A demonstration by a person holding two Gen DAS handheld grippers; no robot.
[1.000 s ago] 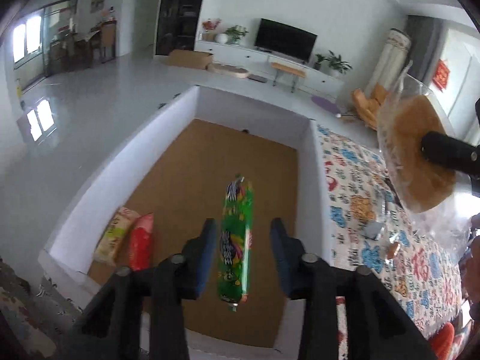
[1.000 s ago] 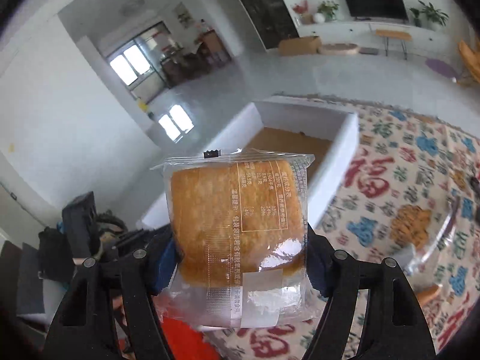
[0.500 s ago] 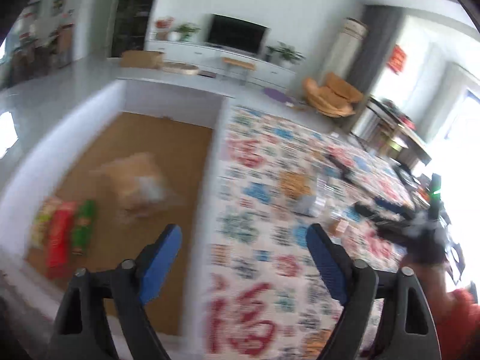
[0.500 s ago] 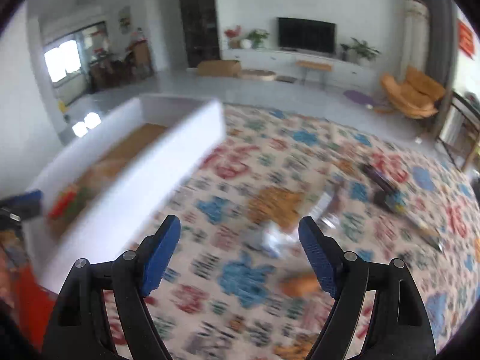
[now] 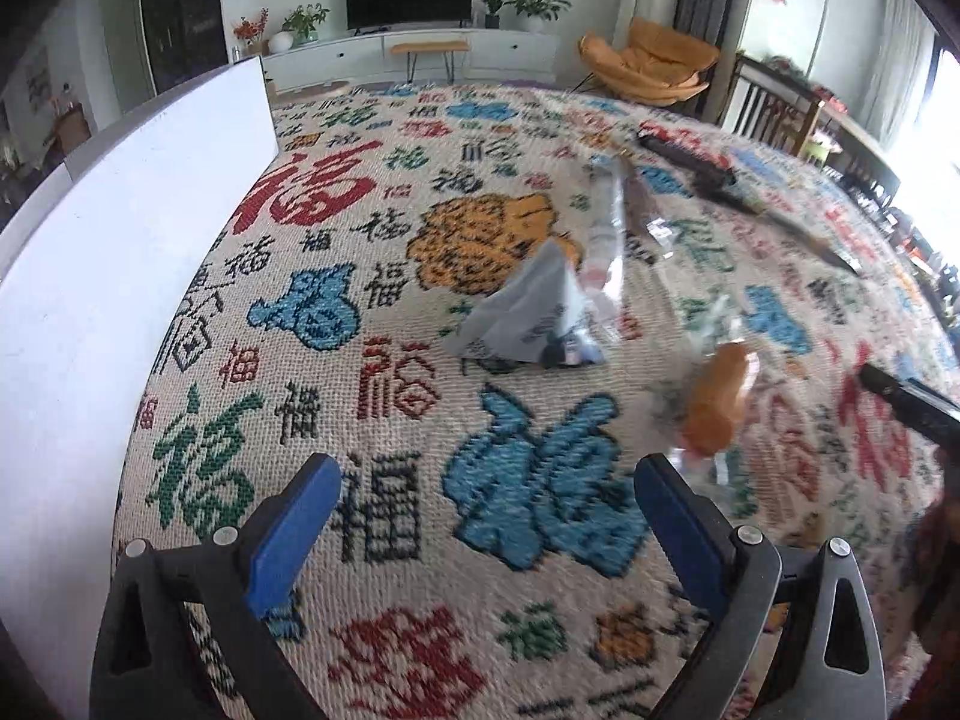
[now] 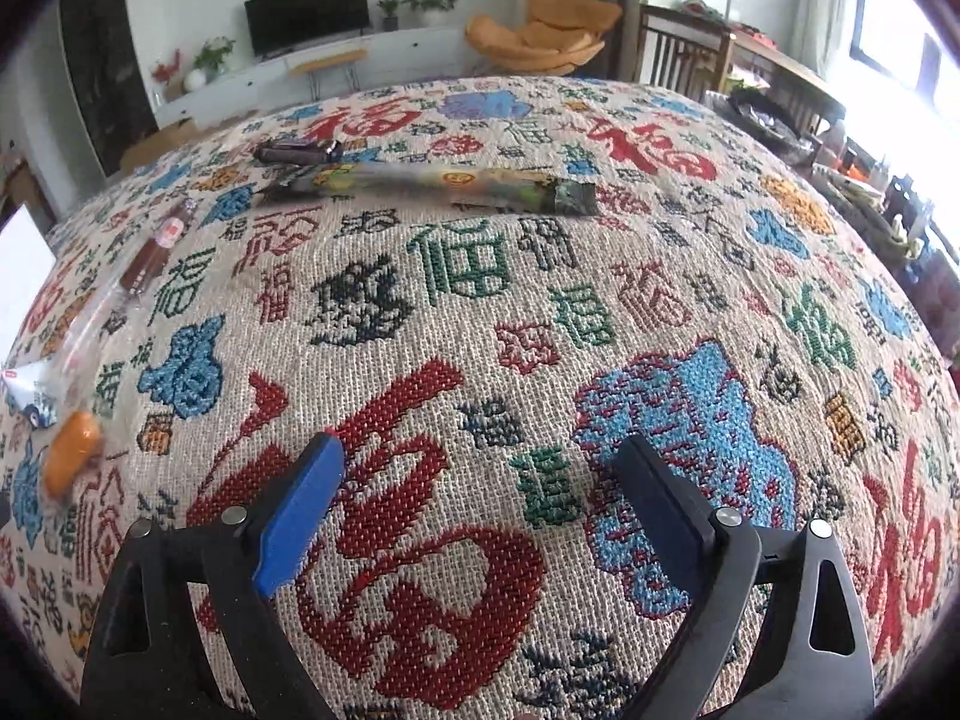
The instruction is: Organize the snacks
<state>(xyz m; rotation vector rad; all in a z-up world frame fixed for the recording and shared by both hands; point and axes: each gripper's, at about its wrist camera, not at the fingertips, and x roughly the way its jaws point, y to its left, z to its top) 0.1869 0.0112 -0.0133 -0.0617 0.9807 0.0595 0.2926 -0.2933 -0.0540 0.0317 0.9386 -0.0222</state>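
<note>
Blue-padded left gripper [image 5: 486, 504] and right gripper [image 6: 480, 486] both spread empty over patterned tablecloth [image 6: 480, 312], orange wrapped bun [image 5: 714, 405], long snack stick [image 6: 420, 183] ahead

1. Table under a woven cloth [image 6: 480, 312] patterned with red, blue, green and orange characters.
2. White box wall [image 5: 108, 276] stands along its left edge.
3. Grey-white crumpled packet [image 5: 528, 312] near the centre; clear wrapper [image 5: 612, 228] just behind it.
4. Orange bun in clear wrap [image 5: 714, 402] to the right.
5. Long green snack stick [image 6: 432, 183], small dark bar [image 6: 297, 151] beyond it.
6. Brown sausage stick [image 6: 153, 249] at left.
</note>
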